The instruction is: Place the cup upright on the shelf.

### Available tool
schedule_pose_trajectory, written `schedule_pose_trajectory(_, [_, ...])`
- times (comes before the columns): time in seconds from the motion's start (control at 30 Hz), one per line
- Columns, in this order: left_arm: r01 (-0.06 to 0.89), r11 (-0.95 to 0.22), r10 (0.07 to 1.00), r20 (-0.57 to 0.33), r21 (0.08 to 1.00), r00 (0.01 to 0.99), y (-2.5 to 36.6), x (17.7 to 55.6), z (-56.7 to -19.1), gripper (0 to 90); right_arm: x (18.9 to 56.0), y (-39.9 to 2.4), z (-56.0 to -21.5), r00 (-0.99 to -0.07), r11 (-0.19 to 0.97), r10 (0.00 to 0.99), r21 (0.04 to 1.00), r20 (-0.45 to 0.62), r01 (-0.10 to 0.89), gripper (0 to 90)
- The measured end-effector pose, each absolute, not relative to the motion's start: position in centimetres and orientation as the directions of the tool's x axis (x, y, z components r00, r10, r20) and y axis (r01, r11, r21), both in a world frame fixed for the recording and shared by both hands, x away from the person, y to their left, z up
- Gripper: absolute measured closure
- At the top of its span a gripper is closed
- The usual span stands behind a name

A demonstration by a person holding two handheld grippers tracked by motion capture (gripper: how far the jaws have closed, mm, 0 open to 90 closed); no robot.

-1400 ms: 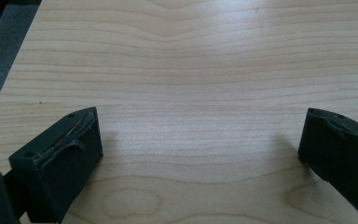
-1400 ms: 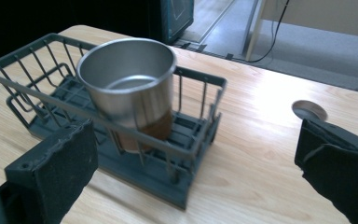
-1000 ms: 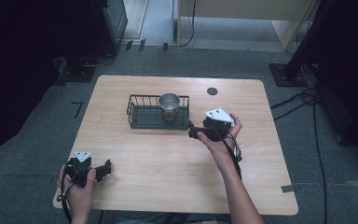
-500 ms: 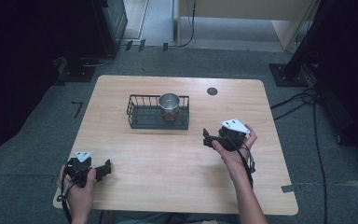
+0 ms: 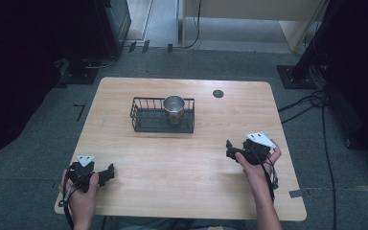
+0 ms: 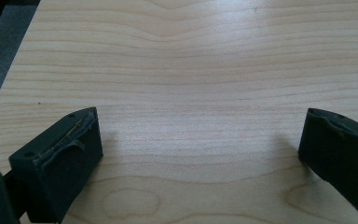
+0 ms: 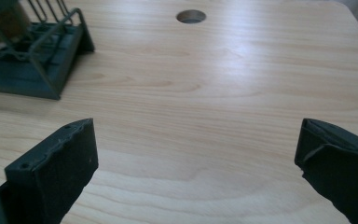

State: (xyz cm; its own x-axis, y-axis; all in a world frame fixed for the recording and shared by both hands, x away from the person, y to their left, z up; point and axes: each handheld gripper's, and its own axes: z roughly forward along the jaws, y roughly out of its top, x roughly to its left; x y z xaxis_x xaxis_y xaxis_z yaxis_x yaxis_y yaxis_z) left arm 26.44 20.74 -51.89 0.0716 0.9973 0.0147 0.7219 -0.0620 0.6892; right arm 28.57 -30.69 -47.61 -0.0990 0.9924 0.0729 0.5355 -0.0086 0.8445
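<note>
- High view: cup (image 5: 174, 107) stands in the basket (image 5: 143, 122) at mid-table (image 5: 182, 167).
- Left gripper (image 5: 106, 173), near corner, jaws apart, empty.
- Right gripper (image 5: 230, 149), right side, jaws apart, empty, well clear of the basket.

The person's left hand (image 5: 82, 188) enters at about 7 o'clock, holding the left gripper (image 5: 106, 173) with jaws spread wide, pointing toward 3 o'clock. The right hand (image 5: 255, 163) sits at about 4 o'clock; the right gripper (image 5: 229, 149) has its jaws apart, aimed toward 9 o'clock.
</note>
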Motion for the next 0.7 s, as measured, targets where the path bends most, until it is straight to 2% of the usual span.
schedule_pose_trajectory(0.7, [0.722, -0.063, 0.997, 0.015, 0.689, 0.072, 20.7, 26.4, -51.9, 0.0, 24.0, -37.9, -50.7, 0.032, -0.065, 0.998, 0.797, 0.057, 0.601, 0.0])
